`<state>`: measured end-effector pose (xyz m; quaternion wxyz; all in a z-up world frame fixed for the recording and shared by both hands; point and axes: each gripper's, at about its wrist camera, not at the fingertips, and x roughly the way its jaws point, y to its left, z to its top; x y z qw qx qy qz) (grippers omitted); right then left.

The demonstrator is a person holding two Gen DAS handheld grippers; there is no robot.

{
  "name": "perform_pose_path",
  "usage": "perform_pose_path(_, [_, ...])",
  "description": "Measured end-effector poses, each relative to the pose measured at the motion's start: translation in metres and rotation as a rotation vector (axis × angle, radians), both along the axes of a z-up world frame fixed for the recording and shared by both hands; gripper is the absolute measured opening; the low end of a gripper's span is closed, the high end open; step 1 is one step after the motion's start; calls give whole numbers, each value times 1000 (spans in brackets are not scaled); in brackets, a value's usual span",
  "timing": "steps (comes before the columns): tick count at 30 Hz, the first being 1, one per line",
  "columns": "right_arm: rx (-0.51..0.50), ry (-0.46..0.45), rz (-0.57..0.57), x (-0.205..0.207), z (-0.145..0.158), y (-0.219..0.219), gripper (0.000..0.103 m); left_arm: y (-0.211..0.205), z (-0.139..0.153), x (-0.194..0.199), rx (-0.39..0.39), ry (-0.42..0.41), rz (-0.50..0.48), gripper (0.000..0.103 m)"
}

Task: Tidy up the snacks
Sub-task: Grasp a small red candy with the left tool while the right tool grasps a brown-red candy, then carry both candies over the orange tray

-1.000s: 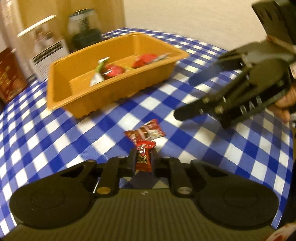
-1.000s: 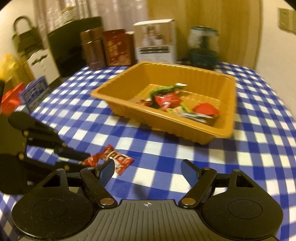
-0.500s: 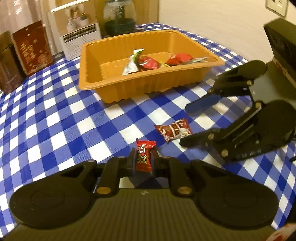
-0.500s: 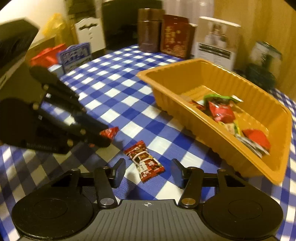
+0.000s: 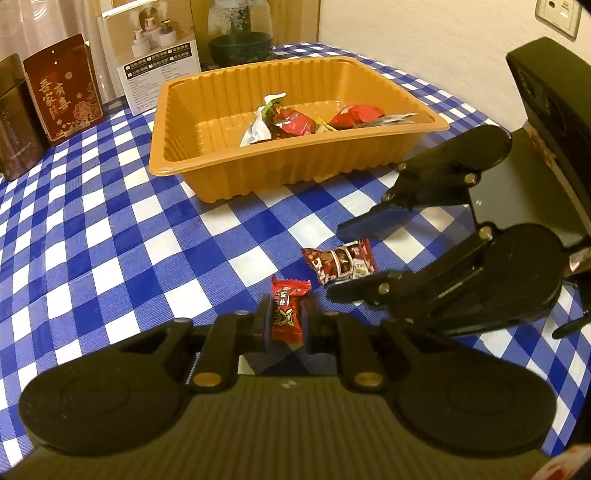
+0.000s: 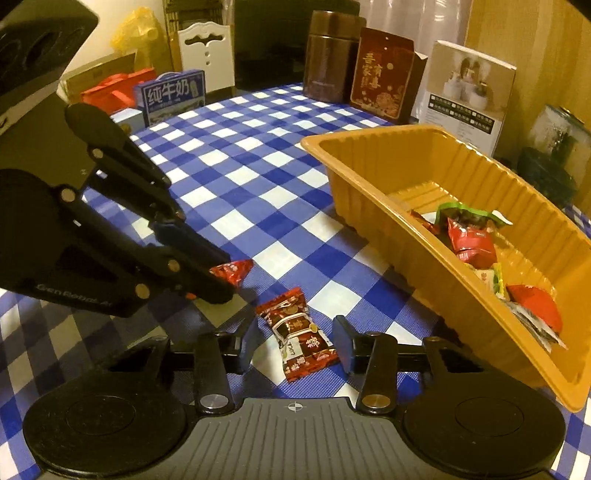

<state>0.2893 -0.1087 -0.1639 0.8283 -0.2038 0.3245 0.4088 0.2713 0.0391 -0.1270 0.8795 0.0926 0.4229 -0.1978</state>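
A blue-and-white checked surface [image 5: 110, 229] carries an orange tray [image 5: 258, 177] of snacks, with boxes [image 6: 384, 74] along its far edge. The left tongs [image 5: 287, 320] pinch a red candy [image 5: 287, 314]. The right tongs [image 6: 295, 343] are spread around a wrapper [image 6: 297, 332] lying beside the tray.

It looks like a home dining room: a bench under a blue-and-white checked cloth [image 6: 236, 173], gift boxes [image 6: 384, 74] and a milk carton [image 6: 171, 96] beyond the tongs, a white chair back [image 6: 207, 51], a wall socket [image 5: 557, 16].
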Motion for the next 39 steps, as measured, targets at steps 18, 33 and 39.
perform_pose_path(18, [53,90,-163,-12,15,-5,25,2,-2,3,-12,30,60,14])
perform_pose_path(33, [152,151,-395,-25,44,-46,25,-6,15,-4,-102,12,100,13])
perform_pose_path(39, [177,116,-416,-39,57,-54,25,-8,24,-8,-113,-10,126,13])
